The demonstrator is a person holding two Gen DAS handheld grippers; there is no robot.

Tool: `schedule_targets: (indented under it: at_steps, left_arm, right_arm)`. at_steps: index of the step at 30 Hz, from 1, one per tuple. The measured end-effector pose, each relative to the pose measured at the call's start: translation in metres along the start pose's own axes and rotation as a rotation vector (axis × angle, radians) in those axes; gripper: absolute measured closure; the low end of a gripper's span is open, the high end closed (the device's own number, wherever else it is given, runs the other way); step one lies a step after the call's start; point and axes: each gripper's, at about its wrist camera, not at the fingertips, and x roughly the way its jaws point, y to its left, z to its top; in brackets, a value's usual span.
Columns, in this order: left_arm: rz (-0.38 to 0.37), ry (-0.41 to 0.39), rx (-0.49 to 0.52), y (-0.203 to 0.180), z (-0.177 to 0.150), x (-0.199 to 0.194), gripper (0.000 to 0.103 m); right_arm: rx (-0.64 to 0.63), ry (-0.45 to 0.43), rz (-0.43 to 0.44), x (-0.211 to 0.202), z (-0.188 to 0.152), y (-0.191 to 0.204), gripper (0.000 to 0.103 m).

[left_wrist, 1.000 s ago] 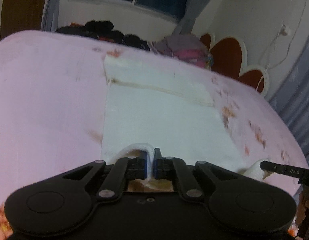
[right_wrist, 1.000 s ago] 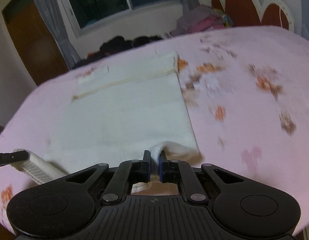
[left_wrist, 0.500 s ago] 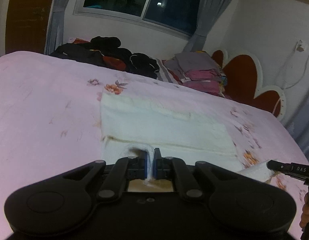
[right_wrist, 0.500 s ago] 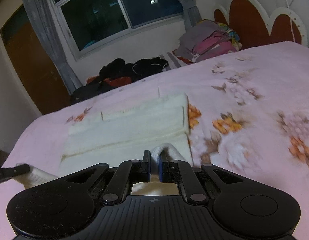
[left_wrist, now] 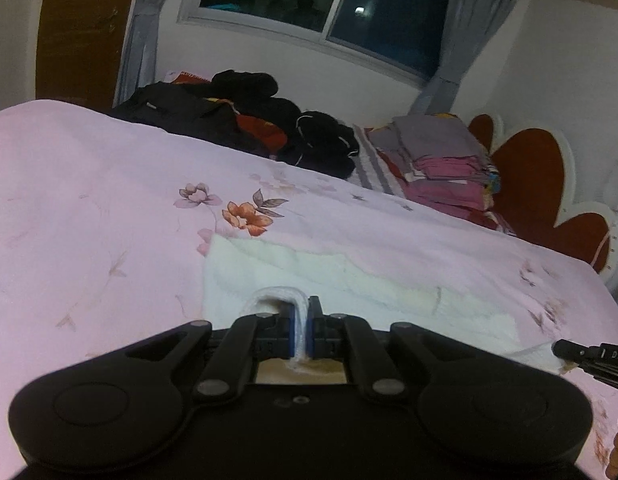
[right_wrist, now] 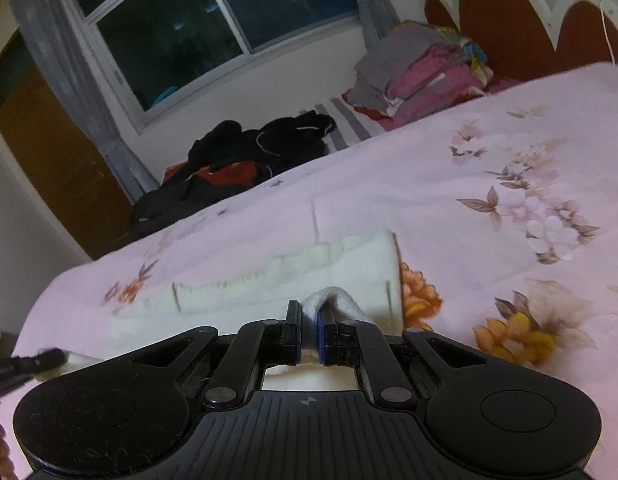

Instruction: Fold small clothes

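Observation:
A cream white cloth lies flat on the pink floral bed; it also shows in the right wrist view. My left gripper is shut on the cloth's near left edge, a loop of fabric bulging past the fingertips. My right gripper is shut on the near right edge, fabric bunched between the pads. Both held edges are lifted over the rest of the cloth, close to its far edge. The right gripper's tip shows at the left view's right side, the left gripper's tip at the right view's left.
The pink floral bedspread stretches wide on all sides. A heap of dark clothes and a stack of folded purple and pink clothes lie at the far edge. A red heart-shaped headboard stands on the right.
Both grippers have carried the held near edge forward over the cloth toward its far edge. The visible flat part of the cloth has shrunk to a narrow strip.

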Motion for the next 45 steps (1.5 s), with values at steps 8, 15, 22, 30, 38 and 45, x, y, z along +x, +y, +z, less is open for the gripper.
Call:
schedule_targets:
  at_steps: [8, 15, 22, 30, 38, 45]
  left_arm:
    - [0.053, 0.052, -0.008, -0.002, 0.018, 0.051, 0.097]
    - [0.091, 0.072, -0.03, 0.003, 0.026, 0.08, 0.081]
    - [0.071, 0.023, -0.035, 0.021, 0.035, 0.07, 0.039]
    - [0.057, 0.126, 0.115, 0.01, 0.019, 0.102, 0.061]
    - [0.059, 0.083, 0.143, 0.006, 0.014, 0.098, 0.1]
    - [0.087, -0.03, 0.088, 0.006, 0.029, 0.088, 0.1]
  right_arm:
    - [0.058, 0.069, -0.022, 0.057, 0.021, -0.014, 0.096]
    - [0.044, 0.065, -0.054, 0.076, 0.032, -0.024, 0.095]
    - [-0.064, 0.007, -0.042, 0.072, 0.041, -0.023, 0.031]
    - [-0.238, 0.105, -0.04, 0.102, 0.016, -0.015, 0.051]
    - [-0.271, 0.11, -0.029, 0.105, 0.011, -0.017, 0.097]
    - [-0.262, -0.013, -0.028, 0.093, 0.027, -0.009, 0.099]
